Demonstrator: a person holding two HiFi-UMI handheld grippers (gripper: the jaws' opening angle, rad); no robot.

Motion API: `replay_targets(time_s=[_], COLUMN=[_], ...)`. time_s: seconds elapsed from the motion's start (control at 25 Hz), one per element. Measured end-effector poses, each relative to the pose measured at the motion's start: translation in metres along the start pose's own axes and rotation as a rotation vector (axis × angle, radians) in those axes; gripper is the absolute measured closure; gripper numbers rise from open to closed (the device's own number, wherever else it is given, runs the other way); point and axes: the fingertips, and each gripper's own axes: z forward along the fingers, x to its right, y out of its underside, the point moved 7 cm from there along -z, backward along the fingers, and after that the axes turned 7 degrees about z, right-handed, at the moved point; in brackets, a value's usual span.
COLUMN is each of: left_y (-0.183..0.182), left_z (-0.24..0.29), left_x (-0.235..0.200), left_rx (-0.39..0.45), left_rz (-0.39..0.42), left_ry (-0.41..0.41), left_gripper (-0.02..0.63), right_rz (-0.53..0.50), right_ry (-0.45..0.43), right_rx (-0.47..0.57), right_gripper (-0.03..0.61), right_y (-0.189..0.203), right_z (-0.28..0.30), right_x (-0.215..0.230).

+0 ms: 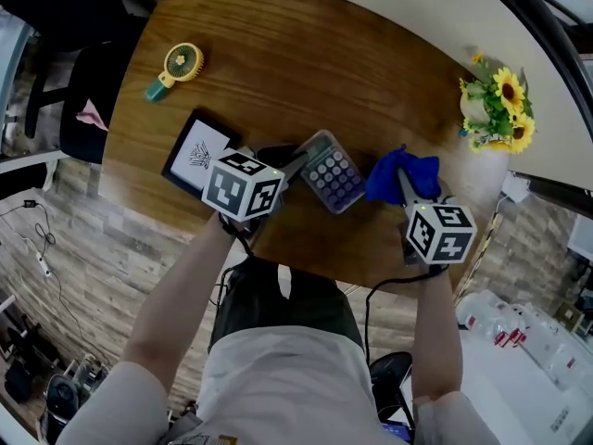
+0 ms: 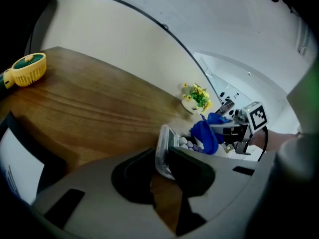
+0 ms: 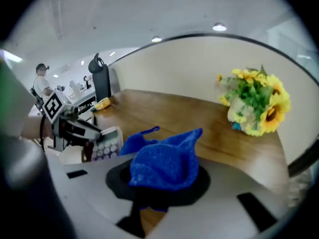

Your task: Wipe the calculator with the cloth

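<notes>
The grey calculator (image 1: 331, 171) with pale keys is held tilted above the wooden table (image 1: 296, 72), near its front edge. My left gripper (image 1: 295, 164) is shut on its near edge; in the left gripper view the calculator (image 2: 164, 151) stands edge-on between the black pads. My right gripper (image 1: 405, 185) is shut on a bunched blue cloth (image 1: 400, 176), just right of the calculator and apart from it. In the right gripper view the cloth (image 3: 164, 161) bulges over the jaws, with the calculator (image 3: 107, 142) at left.
A yellow hand fan (image 1: 176, 68) lies at the table's far left. A dark tablet with a white sheet (image 1: 197, 152) sits left of my left gripper. A vase of sunflowers (image 1: 496, 109) stands at the right edge. A black chair (image 1: 74, 91) is beside the table at left.
</notes>
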Motion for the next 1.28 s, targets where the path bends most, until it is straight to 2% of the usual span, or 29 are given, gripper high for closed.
replay_targets(time_s=[0.12,0.2,0.28,0.36,0.48,0.56,0.68,0.84,1.0,1.2,1.28], left_y=[0.001,0.001,0.001,0.001,0.001,0.000,0.001,0.001,0.002,0.001,0.001], left_z=[-0.001,-0.001,-0.001,0.000,0.000,0.000,0.000,0.000,-0.001,0.000,0.000], left_x=[0.001,0.001,0.001,0.002,0.002,0.002,0.002,0.002,0.002,0.003,0.003], left_rx=[0.005,0.006,0.005,0.004,0.003,0.005,0.006,0.006,0.005,0.002,0.003], left_rz=[0.008,0.009,0.006,0.004,0.003,0.005,0.005,0.008,0.011,0.013,0.014], left_ry=[-0.012,-0.016,-0.015,-0.012,-0.011,-0.011,-0.011,-0.011,-0.011,-0.007,-0.006], left_gripper=[0.526,0.525,0.525,0.525,0.525,0.525,0.525,0.525,0.526,0.526,0.526], right_rz=[-0.035,-0.068,-0.113,-0.177,-0.281,-0.324,-0.362,-0.242,-0.231,-0.176,-0.199], right_ry=[-0.059,-0.189,-0.350,-0.471,-0.528,-0.509,-0.424,-0.359,-0.271,-0.240,-0.158], right_rx=[0.118,0.146,0.113,0.055,-0.019,-0.057,-0.095,-0.079,-0.081,-0.077,-0.061], right_gripper=[0.482,0.481,0.480,0.478,0.477,0.477,0.476,0.474,0.472,0.462,0.476], right_y=[-0.035,-0.044,-0.039,-0.026,-0.005,0.006,0.019,0.019,0.013,0.005,0.001], right_z=[-0.016,-0.020,-0.017,-0.011,0.000,0.012,0.028,0.028,0.025,0.024,0.022], right_x=[-0.022,-0.051,-0.089,-0.125,-0.160,-0.167,-0.157,-0.133,-0.108,-0.089,-0.083])
